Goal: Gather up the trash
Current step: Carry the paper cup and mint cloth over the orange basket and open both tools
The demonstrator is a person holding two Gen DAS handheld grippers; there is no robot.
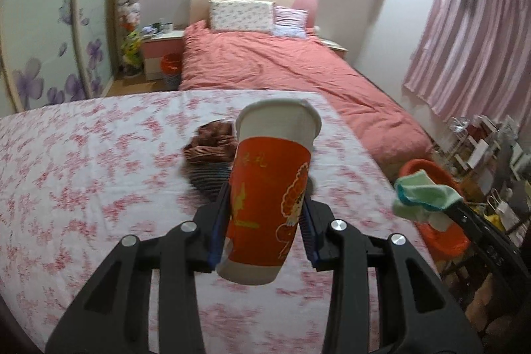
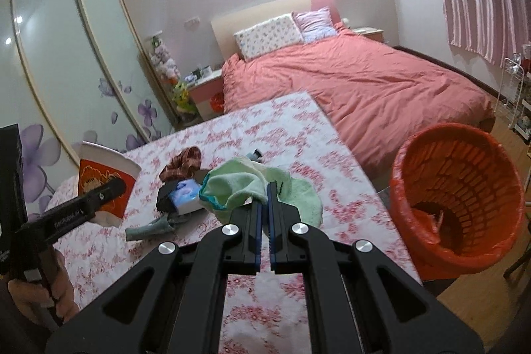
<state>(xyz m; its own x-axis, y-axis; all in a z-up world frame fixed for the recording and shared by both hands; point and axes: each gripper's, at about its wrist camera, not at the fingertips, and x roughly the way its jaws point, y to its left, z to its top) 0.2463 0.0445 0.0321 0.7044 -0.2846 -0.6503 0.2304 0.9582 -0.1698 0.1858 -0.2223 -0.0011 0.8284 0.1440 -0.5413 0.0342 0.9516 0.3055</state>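
Note:
My left gripper [image 1: 265, 204] is shut on a red and white paper cup [image 1: 268, 188] and holds it above the floral-covered table [image 1: 83, 171]; the cup also shows in the right wrist view [image 2: 106, 181]. My right gripper [image 2: 265, 191] is shut on a light green sock [image 2: 245, 184], lifted above the table; the sock also shows in the left wrist view [image 1: 421, 194]. An orange trash bin [image 2: 458, 198] with a red liner stands on the floor right of the table, holding some trash.
On the table lie a brown striped cloth [image 2: 184, 163], a small blue-white packet on a black item [image 2: 182, 198], and a grey sock [image 2: 149, 229]. A bed with a salmon quilt [image 2: 365, 78] lies beyond. A cluttered rack [image 1: 481, 148] stands at the right.

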